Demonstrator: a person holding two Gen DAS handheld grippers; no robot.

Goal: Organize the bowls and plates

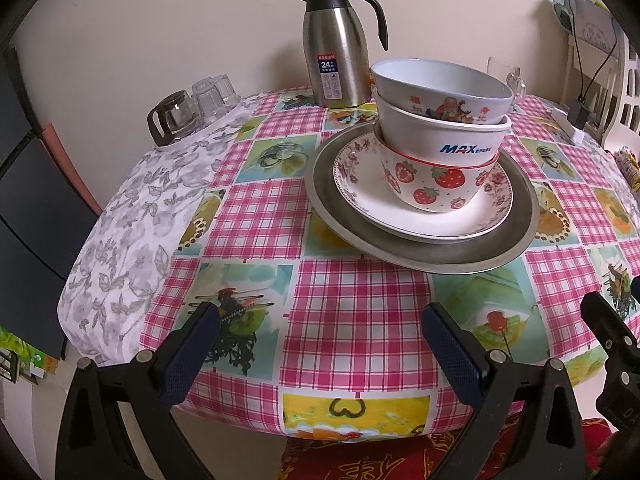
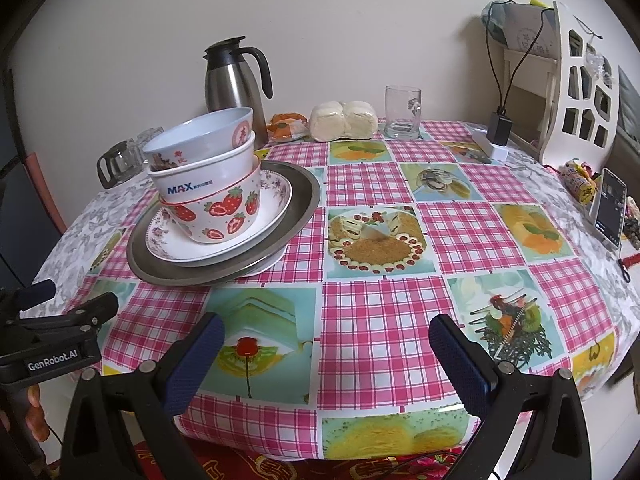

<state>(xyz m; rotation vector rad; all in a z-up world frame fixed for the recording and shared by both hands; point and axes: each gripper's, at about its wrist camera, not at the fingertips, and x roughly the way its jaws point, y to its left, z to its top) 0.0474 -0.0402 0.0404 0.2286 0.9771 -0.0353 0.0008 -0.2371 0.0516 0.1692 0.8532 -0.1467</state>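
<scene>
Both grippers, left [image 1: 320, 344] and right [image 2: 326, 354], spread wide, holding nothing. Ahead of them on the checked worktop [image 2: 380, 320]: three nested ceramic bowls [image 1: 440, 136] on a floral white plate [image 1: 424, 216] atop a grey metal platter [image 1: 420, 248]. Leaning stack; likely to topple if nudged.

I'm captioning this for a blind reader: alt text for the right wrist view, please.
Three bowls sit nested on a flowered plate atop a metal tray on a checked tablecloth; the open right gripper hovers in front, empty.
</scene>
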